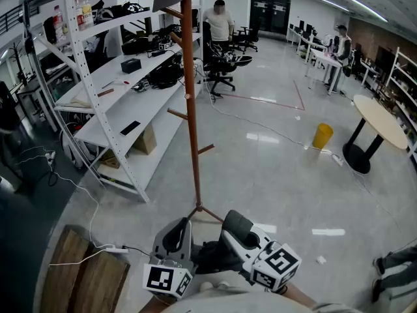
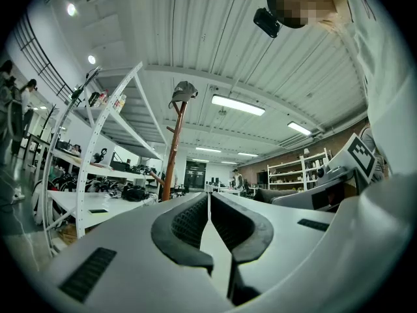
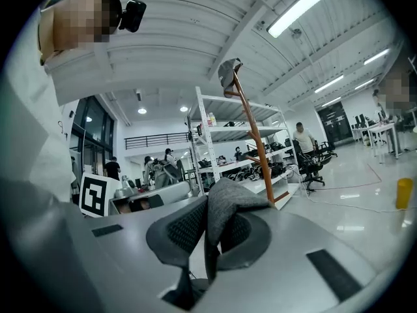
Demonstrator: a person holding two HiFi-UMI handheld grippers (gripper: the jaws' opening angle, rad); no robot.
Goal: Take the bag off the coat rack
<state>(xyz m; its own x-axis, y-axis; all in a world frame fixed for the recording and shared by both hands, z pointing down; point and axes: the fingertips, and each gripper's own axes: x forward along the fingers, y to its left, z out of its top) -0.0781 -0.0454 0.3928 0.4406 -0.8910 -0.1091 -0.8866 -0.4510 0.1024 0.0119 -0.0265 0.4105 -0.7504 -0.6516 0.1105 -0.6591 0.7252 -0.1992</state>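
The right gripper (image 3: 210, 227) is clamped on a fold of grey, felt-like cloth, its ribbed black pads pinching it from both sides. That cloth looks to be the bag (image 3: 225, 201), though only the fold shows there. From the head view a dark, slumped mass hangs low between the two grippers, close against the person's body. So the bag is off the coat rack (image 1: 191, 109) and held just in front of the rack's splayed feet.

The left gripper (image 2: 208, 217) carries nothing. Its curved, rubber-lined jaws meet at the tips, with only a thin slit behind them. Each gripper has a smooth pale-grey shell and a white cube (image 1: 167, 279) printed with black square markers.

The rack is a slim reddish-brown wooden pole with short angled pegs. A rounded grey object (image 2: 184, 91) sits on its top; I cannot make out what it is.

The floor (image 1: 273, 162) is glossy pale grey and mirrors the ceiling strip lights. White perforated-steel shelving (image 1: 124, 103) runs along the left, loaded with dark gear and cables. Brown wooden planks (image 1: 85, 276) lie at the lower left, with a white power strip (image 1: 114, 248) just beside them. Further off are a yellow bin (image 1: 322, 135), a round pale-topped table (image 1: 379, 119) on a black pedestal, black office chairs (image 1: 221, 67), and a person (image 1: 220, 21) in a white top at the back.
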